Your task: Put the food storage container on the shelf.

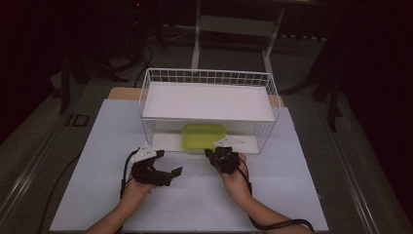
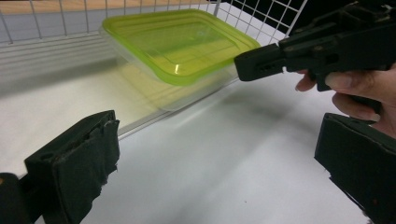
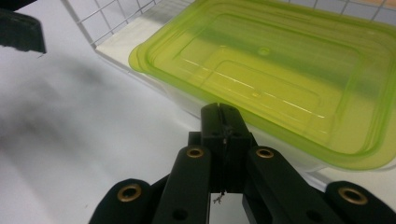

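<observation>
A clear box with a lime-green lid [image 1: 203, 135] [image 2: 177, 42] [image 3: 280, 70] lies in the lower front opening of a white wire basket [image 1: 209, 74]. My right gripper [image 1: 214, 155] [image 3: 223, 114] is shut, with nothing visibly between its jaws. Its tip is at the box's near edge, just under the lid rim. That same gripper [image 2: 257, 63], with the hand holding it, also shows in the left gripper view. My left gripper [image 1: 169, 163] [image 2: 215, 168] stands wide open over the bare white tabletop, a little left of the box and pointing toward it.
A white board [image 1: 209, 100] covers the top of the basket above the box. The basket stands at the back of a pale table sheet [image 1: 195, 204]. Dark floor, cables and a frame's legs lie beyond the table.
</observation>
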`<state>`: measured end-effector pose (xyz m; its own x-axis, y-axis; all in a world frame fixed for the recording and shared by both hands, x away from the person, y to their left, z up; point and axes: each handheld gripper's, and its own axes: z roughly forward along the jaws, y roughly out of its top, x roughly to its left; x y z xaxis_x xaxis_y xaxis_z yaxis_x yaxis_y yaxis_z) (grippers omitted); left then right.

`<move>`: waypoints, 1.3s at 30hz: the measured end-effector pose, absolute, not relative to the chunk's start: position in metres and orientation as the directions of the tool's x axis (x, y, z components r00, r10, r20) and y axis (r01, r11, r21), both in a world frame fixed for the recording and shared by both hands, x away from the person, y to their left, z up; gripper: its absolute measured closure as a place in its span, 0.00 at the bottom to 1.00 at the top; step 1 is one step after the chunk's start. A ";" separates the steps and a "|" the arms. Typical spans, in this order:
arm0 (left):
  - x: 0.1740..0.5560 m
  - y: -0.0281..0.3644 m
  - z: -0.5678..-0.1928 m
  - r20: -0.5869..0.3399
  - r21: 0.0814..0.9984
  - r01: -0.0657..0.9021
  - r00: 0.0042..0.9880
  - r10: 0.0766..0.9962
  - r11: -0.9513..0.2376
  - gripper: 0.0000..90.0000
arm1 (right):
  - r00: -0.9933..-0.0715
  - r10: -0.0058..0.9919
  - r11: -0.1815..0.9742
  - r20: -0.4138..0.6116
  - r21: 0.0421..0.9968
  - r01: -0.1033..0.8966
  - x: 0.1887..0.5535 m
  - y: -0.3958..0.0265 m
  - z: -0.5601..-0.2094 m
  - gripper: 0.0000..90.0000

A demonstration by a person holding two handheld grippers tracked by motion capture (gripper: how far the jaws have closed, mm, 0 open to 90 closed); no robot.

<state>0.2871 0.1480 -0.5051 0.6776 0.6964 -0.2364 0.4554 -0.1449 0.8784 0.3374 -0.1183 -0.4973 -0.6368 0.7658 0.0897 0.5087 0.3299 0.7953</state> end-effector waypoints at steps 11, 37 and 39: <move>0.288 0.147 -0.507 -0.242 0.879 0.455 0.685 0.687 -0.144 0.01 | -0.604 0.792 0.302 0.089 0.802 0.514 0.359 -0.112 -0.499 1.00; 0.288 0.149 -0.508 -0.236 0.883 0.446 0.690 0.684 -0.145 0.01 | -0.546 0.833 0.262 0.095 0.800 0.539 0.396 -0.104 -0.509 1.00; 0.287 0.149 -0.508 -0.229 0.882 0.445 0.691 0.686 -0.154 0.01 | -0.550 0.830 0.265 0.096 0.799 0.539 0.396 -0.102 -0.509 1.00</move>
